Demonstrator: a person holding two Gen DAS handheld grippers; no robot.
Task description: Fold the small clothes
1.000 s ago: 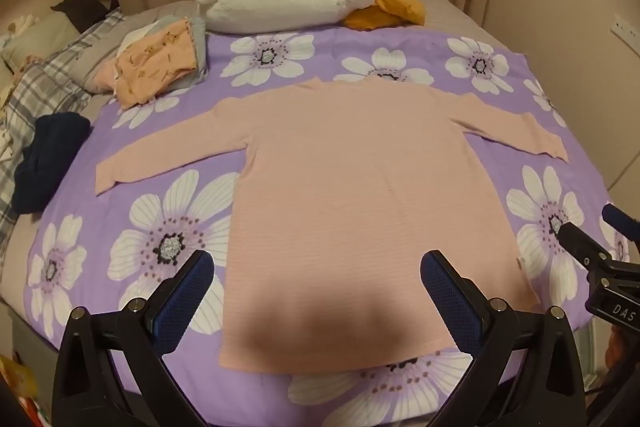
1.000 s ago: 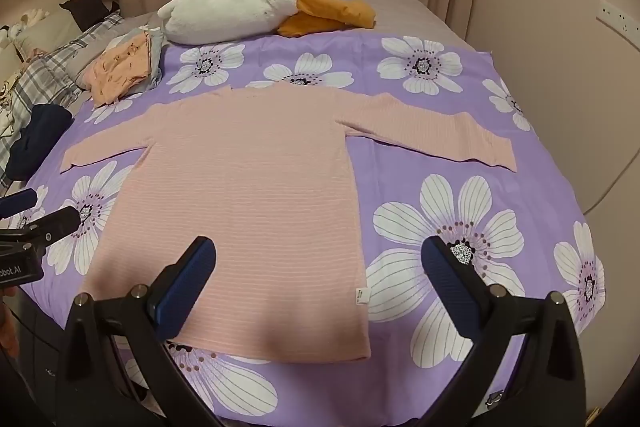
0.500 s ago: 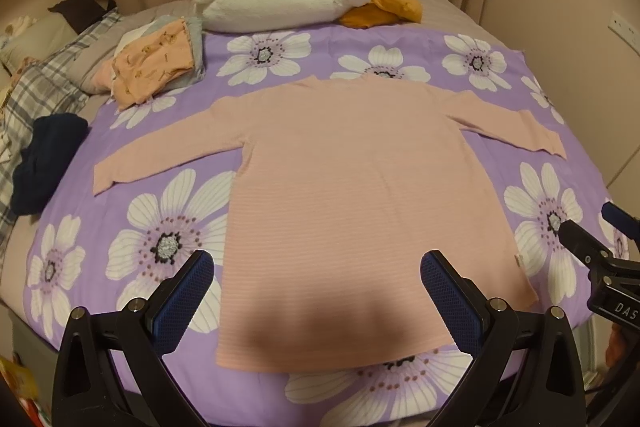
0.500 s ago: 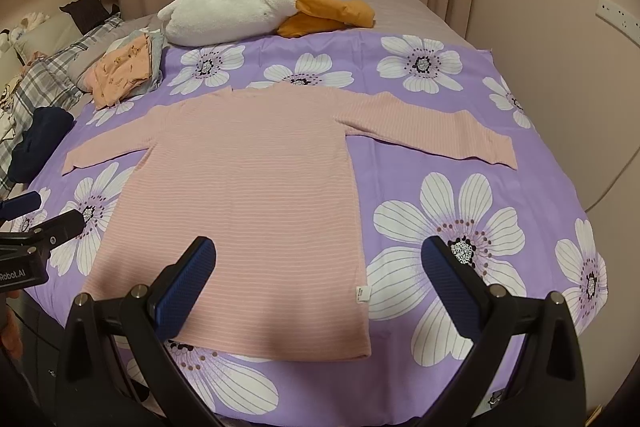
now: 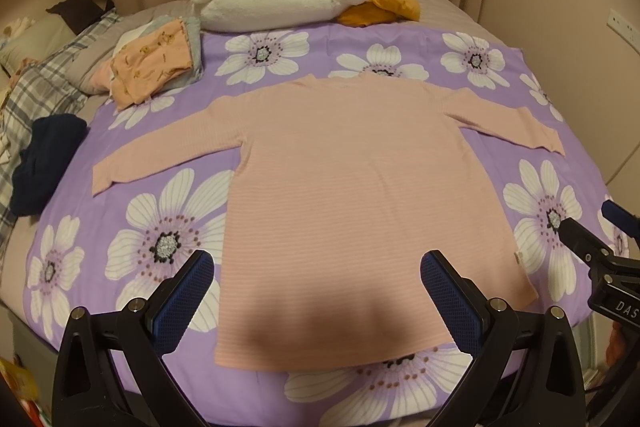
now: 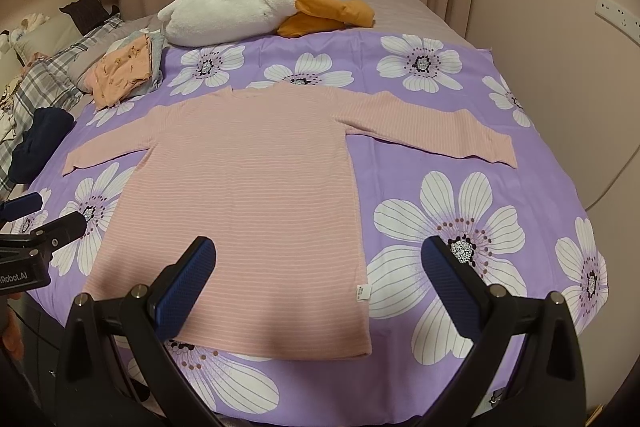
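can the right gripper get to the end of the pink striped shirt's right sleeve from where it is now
Probably yes. The right gripper hangs open above the hem of the pink striped long-sleeved shirt. The right sleeve cuff lies flat on the purple flowered bedspread, with only bare spread between. It would need to travel forward and right.

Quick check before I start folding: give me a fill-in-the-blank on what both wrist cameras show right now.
1. The pink shirt lies flat with both sleeves spread ____.
2. The left tongs and right tongs are both ____.
3. The white plush pillow lies beyond the shirt's ____.
4. The shirt lies on a purple sheet printed with white ____.

Missing words: out; open; collar; flowers
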